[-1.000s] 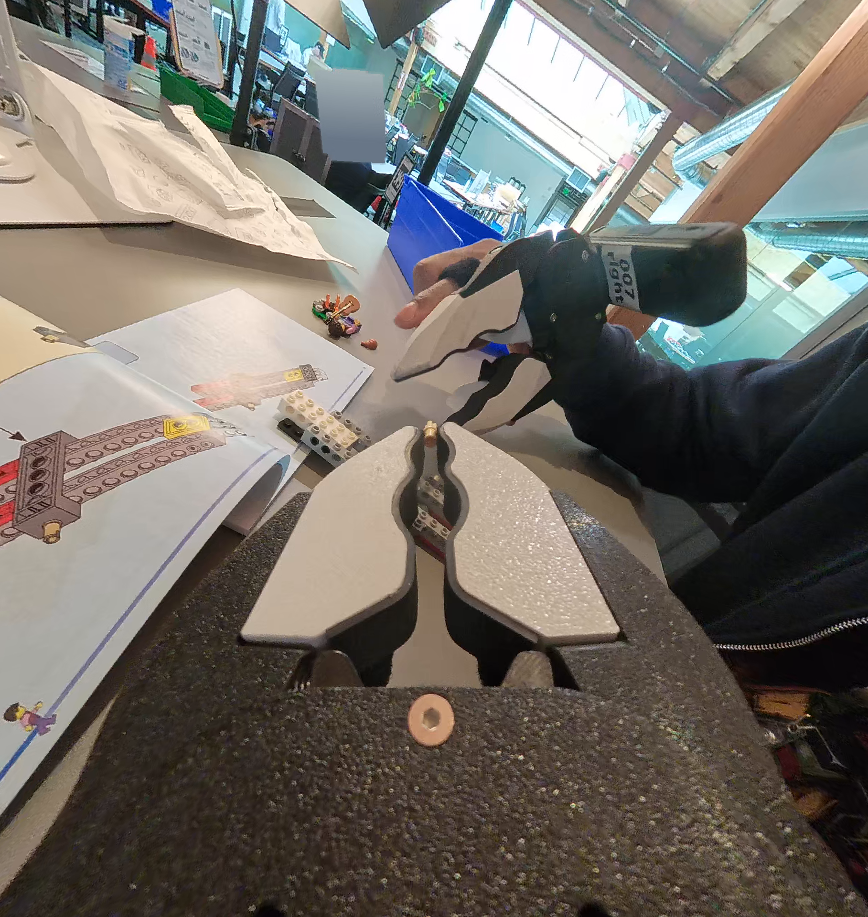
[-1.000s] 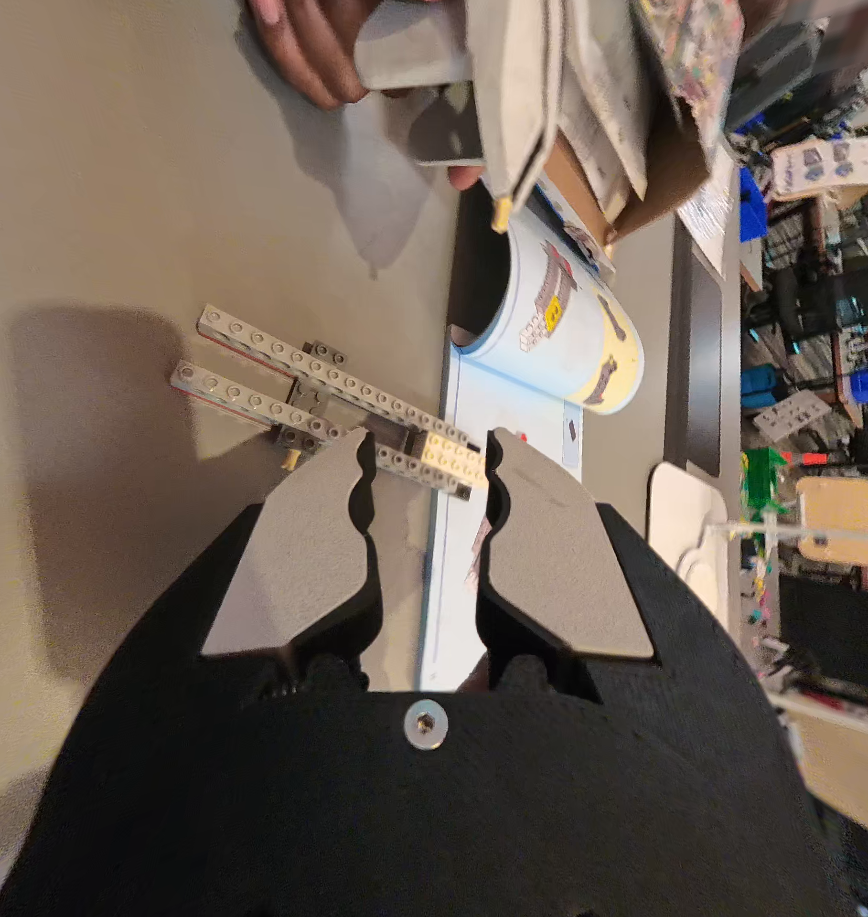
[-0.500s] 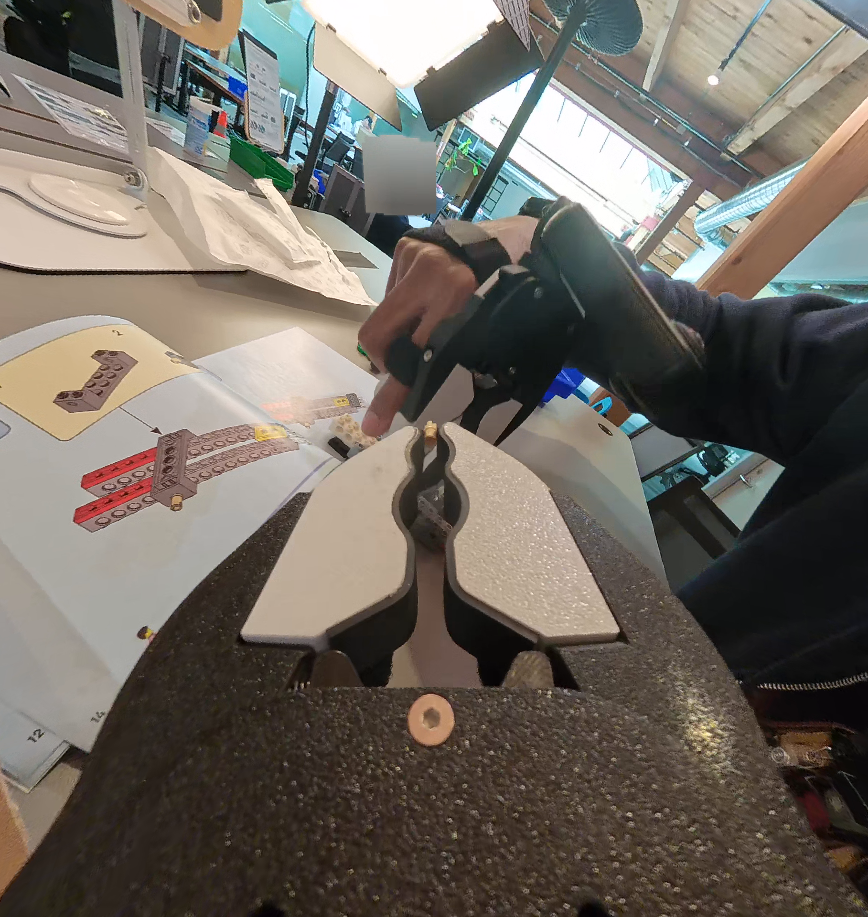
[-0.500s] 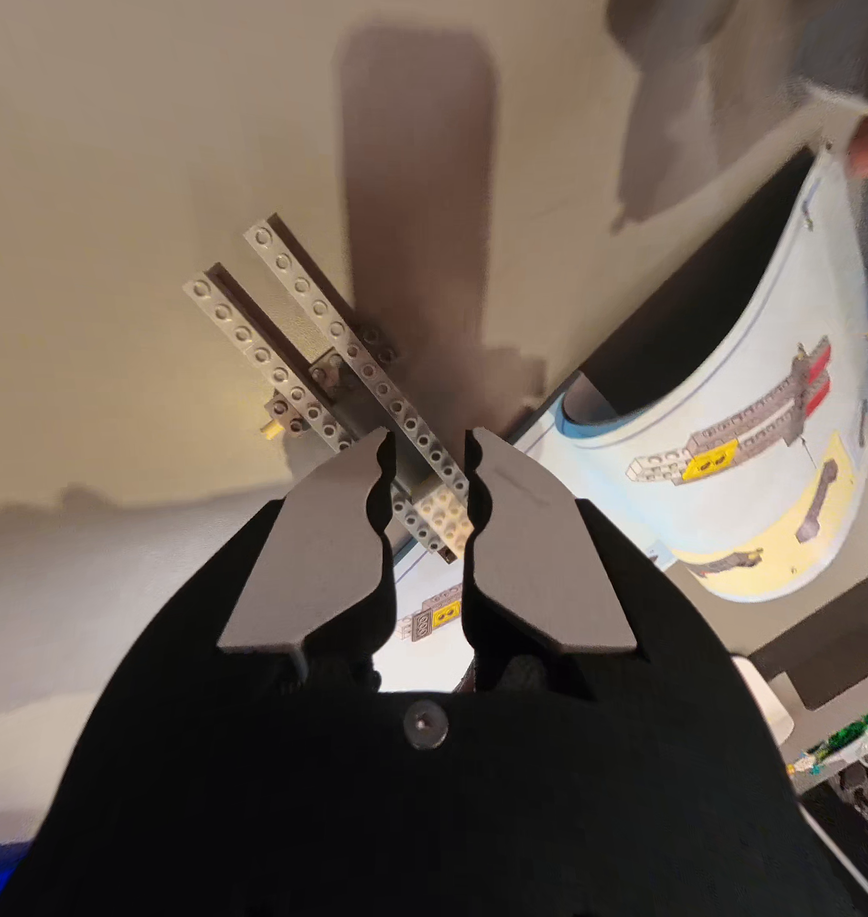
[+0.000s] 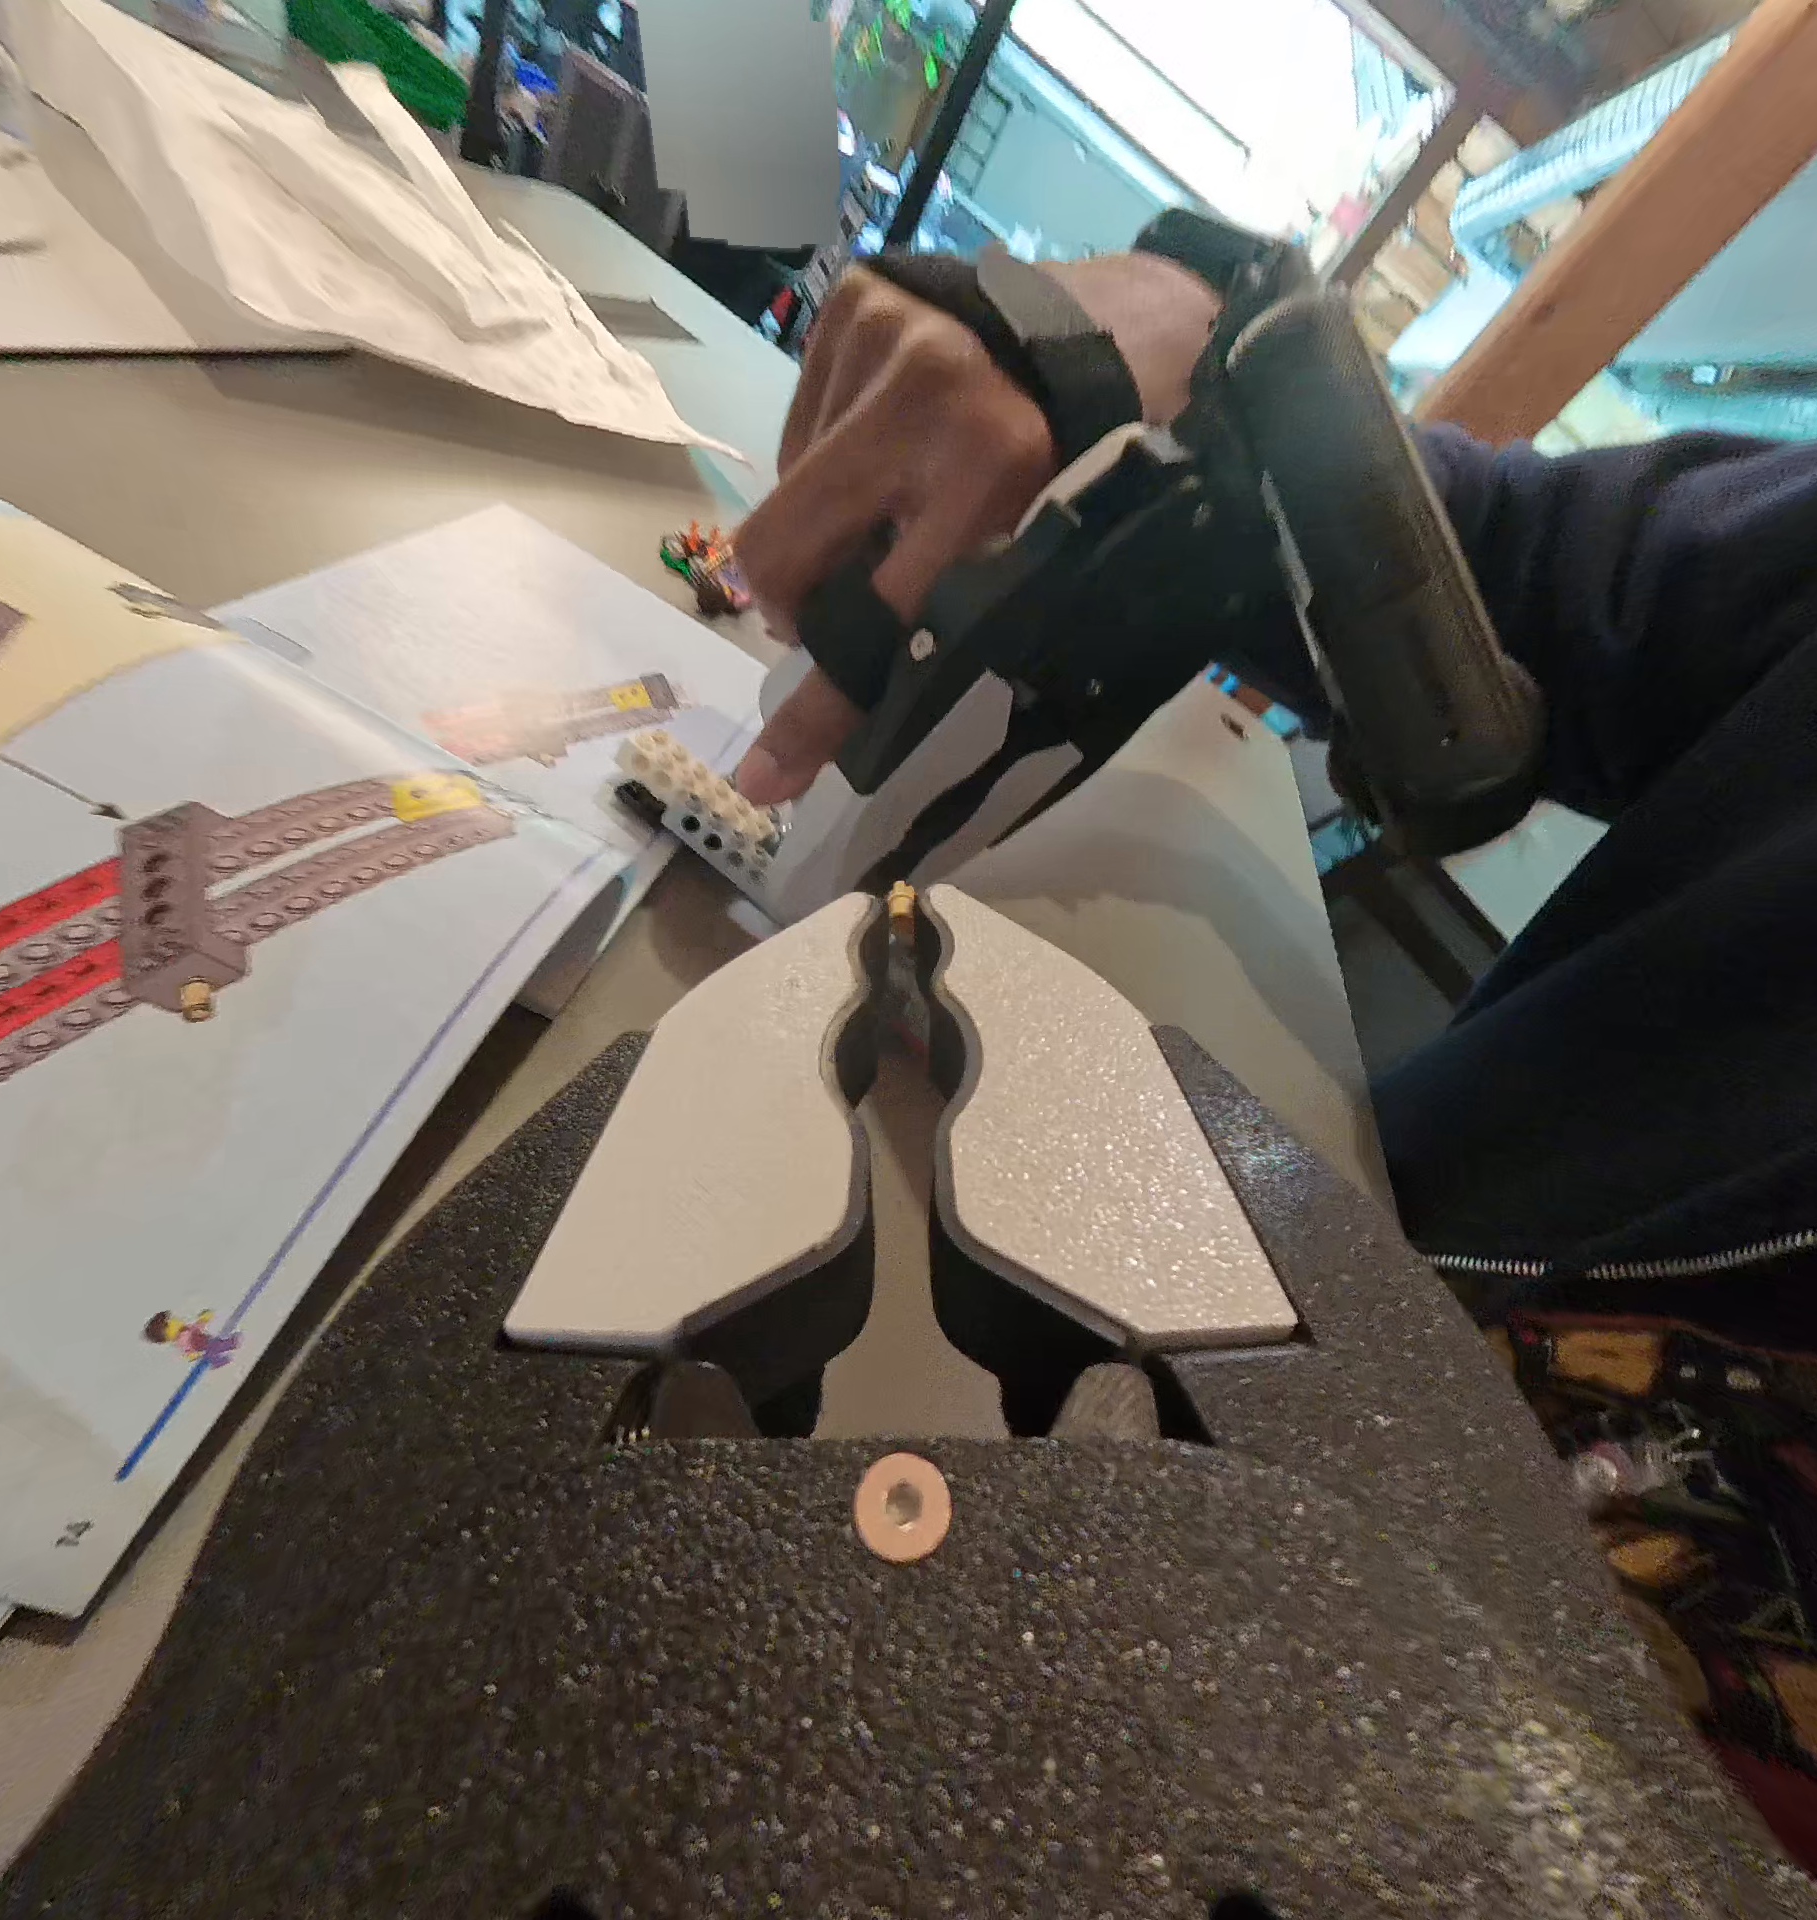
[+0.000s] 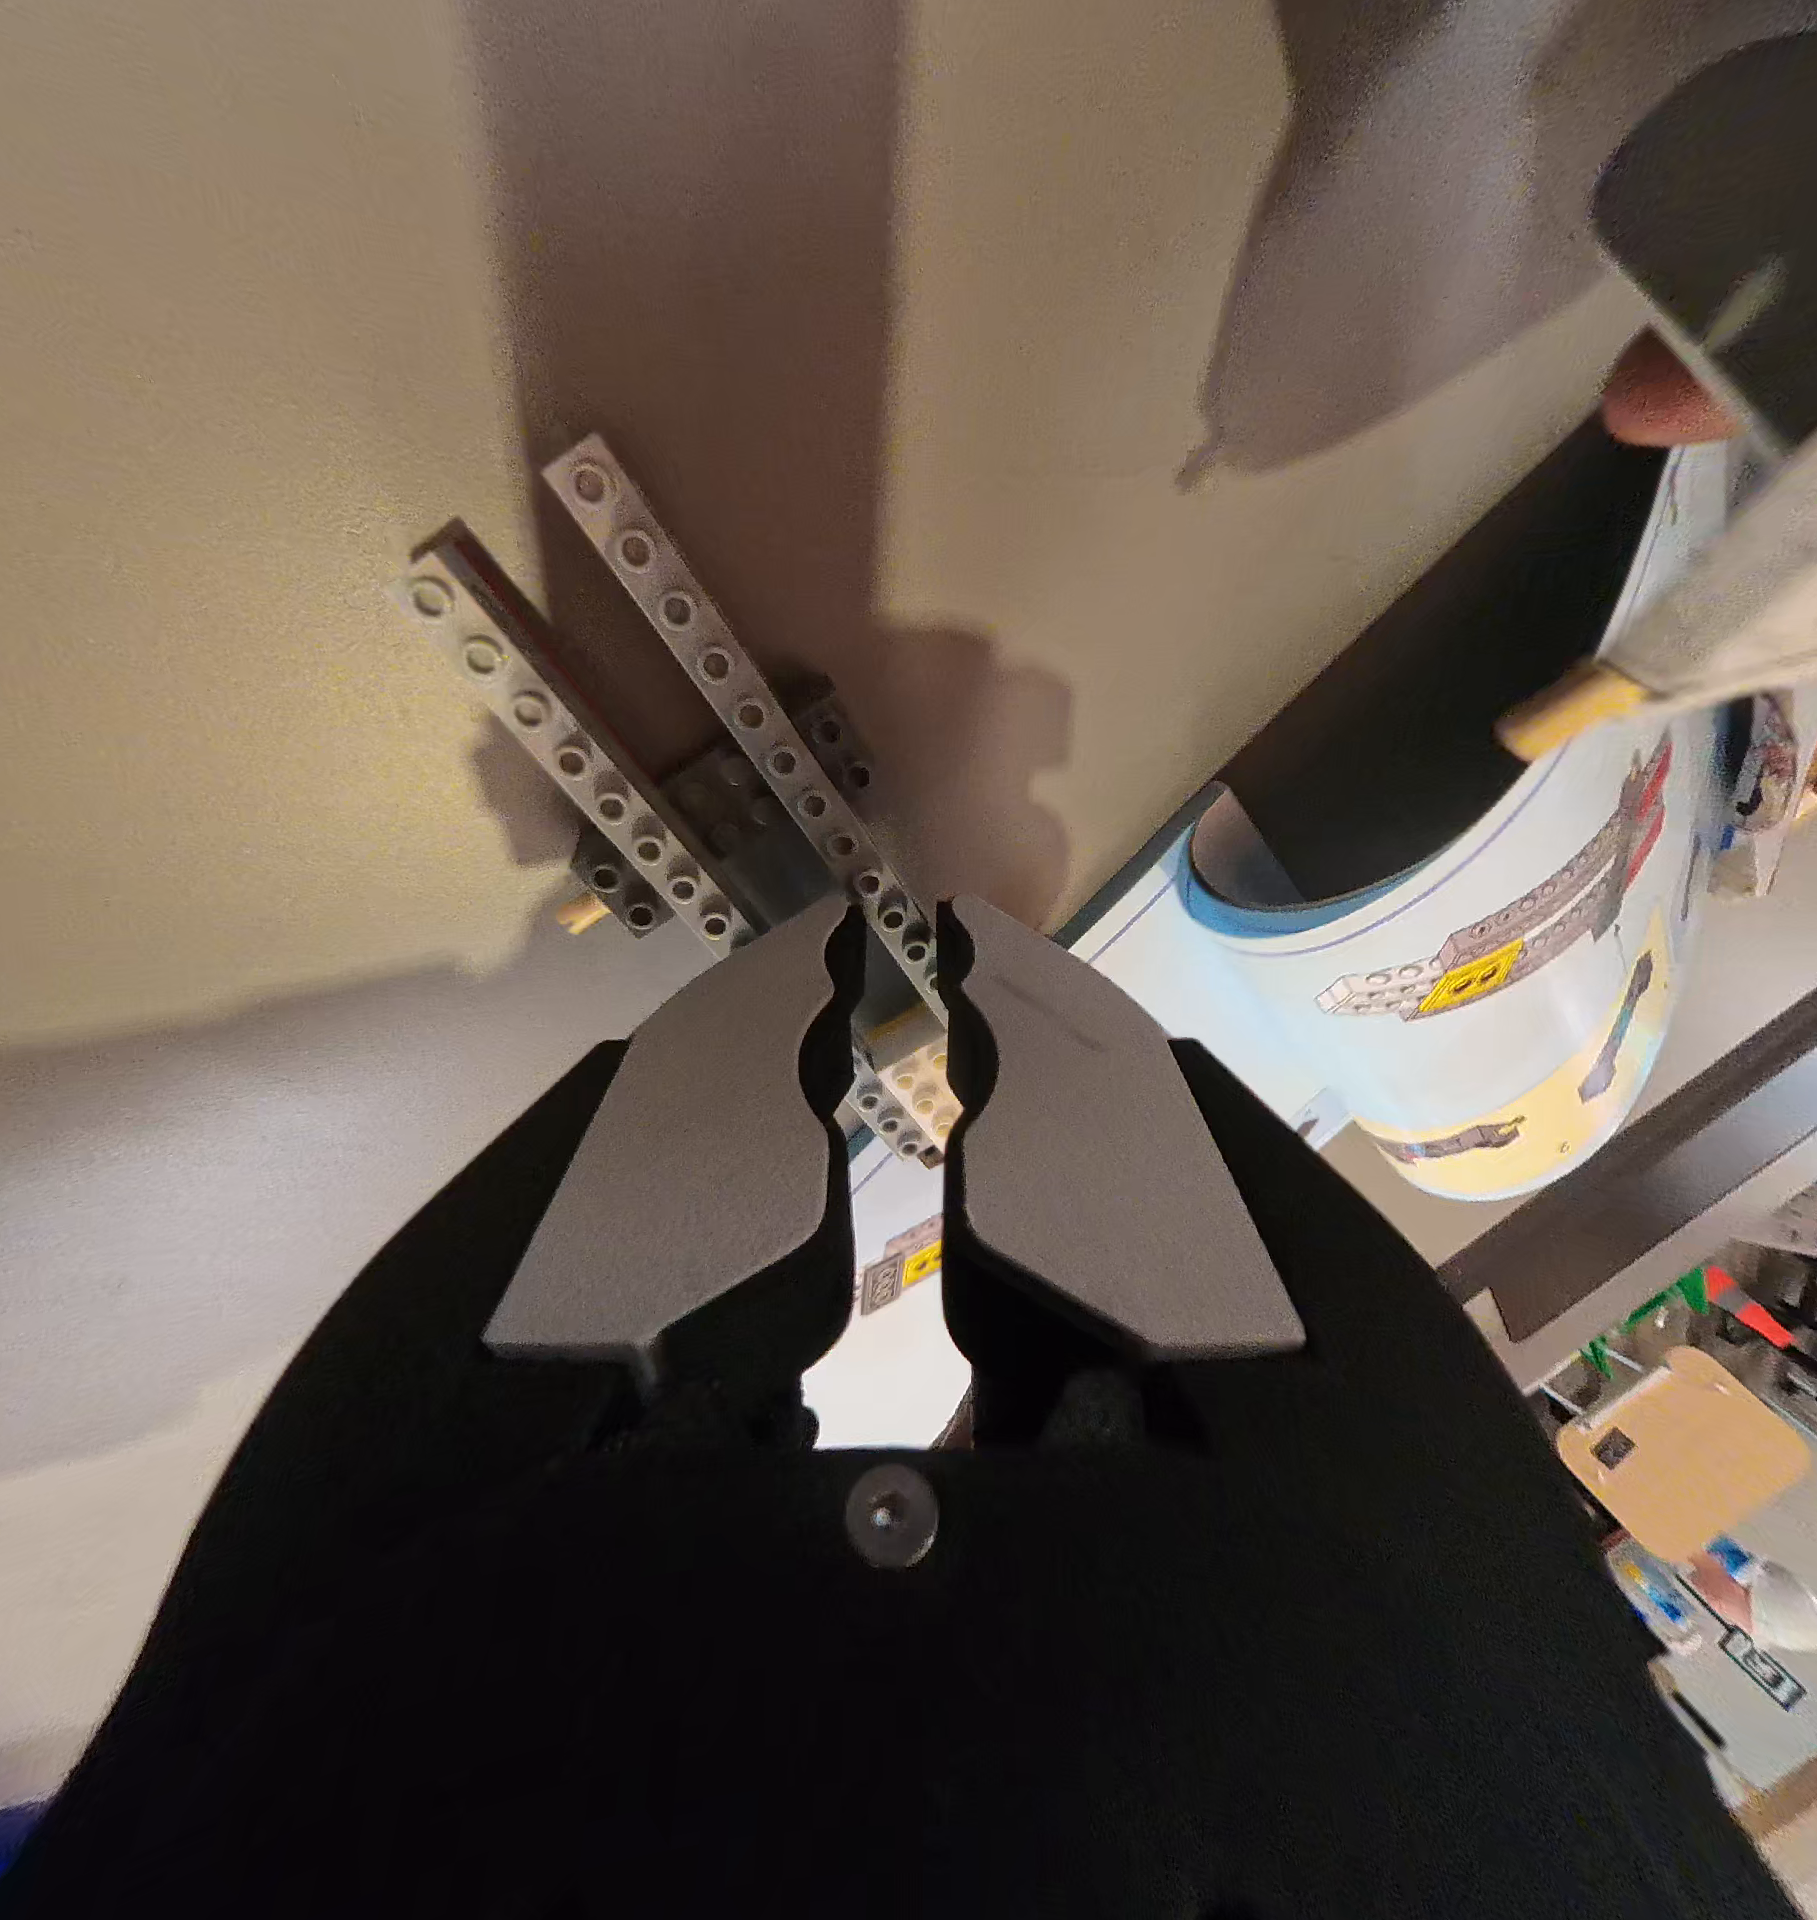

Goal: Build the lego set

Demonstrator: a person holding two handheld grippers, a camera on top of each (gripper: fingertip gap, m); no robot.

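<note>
- We find the left gripper (image 5: pixel 899 902) clenched on a small tan plastic peg (image 5: pixel 899 896).
- We find the right gripper (image 6: pixel 899 920) narrowed around a grey perforated brick beam (image 6: pixel 738 717); whether its pads press, we cannot tell.

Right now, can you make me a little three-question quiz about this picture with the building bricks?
1. True or false: the left gripper pinches a small tan peg at its fingertips.
2. What lies open on the table left of that gripper? A) instruction booklet B) laptop C) plate
3. Fill in: the right gripper hovers over the long ____ brick assembly.

Key: 1 true; 2 A; 3 grey.
</note>
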